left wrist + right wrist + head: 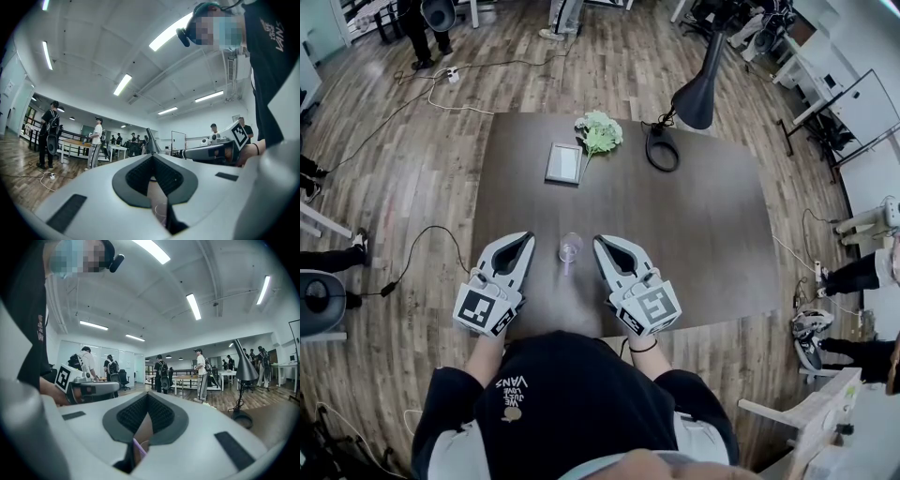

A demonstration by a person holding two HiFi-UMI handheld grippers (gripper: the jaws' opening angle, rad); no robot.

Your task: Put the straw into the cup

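Observation:
A clear cup stands on the dark table near its front edge, between my two grippers. A purple straw shows at the cup's near side and seems to lean out of it. My left gripper lies left of the cup and my right gripper right of it, both a little apart from it. Both are shut with nothing between the fingertips. In the right gripper view the straw and a bit of cup rim show through the gap below the shut gripper's tips. The left gripper looks the same.
A black desk lamp with its round base stands at the table's far right. Green flowers and a white framed card lie at the far middle. Cables run over the wooden floor. People stand about the room.

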